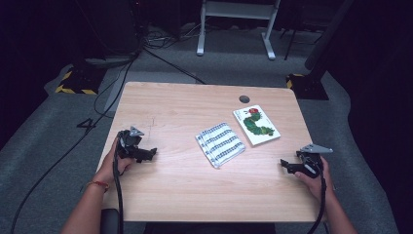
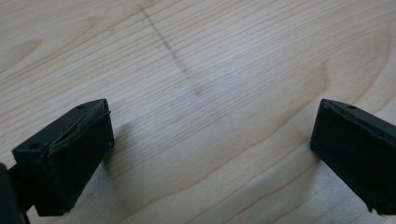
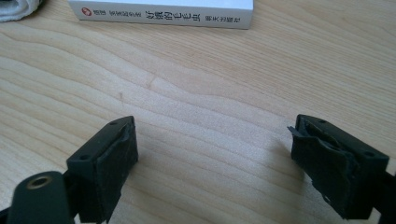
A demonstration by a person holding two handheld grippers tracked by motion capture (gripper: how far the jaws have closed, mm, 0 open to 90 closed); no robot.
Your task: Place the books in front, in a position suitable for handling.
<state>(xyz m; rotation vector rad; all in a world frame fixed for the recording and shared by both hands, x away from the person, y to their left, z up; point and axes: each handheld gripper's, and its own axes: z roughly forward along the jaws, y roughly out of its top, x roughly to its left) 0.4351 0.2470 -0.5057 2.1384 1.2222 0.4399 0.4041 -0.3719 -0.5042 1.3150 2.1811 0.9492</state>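
Note:
A folded white cloth with dark striped checks [image 1: 220,144] lies at the middle of the wooden table [image 1: 185,190]. Just right of it lies a white picture book with a green caterpillar on its cover [image 1: 256,125]; its spine [image 3: 161,11] faces my right gripper. My left gripper [image 1: 152,153] rests low at the table's left side, held by a hand, jaws wide apart over bare wood [image 2: 210,140]. At the right edge my right gripper [image 1: 285,165] points toward the book, jaws wide apart [image 3: 212,154] with nothing between them.
A round grey cable hole [image 1: 244,99] sits near the table's far edge. Cables trail over the grey carpet [image 1: 48,146] to the left. A white frame stand [image 1: 236,24] is behind the table. A corner of the cloth [image 3: 16,9] shows beside the book.

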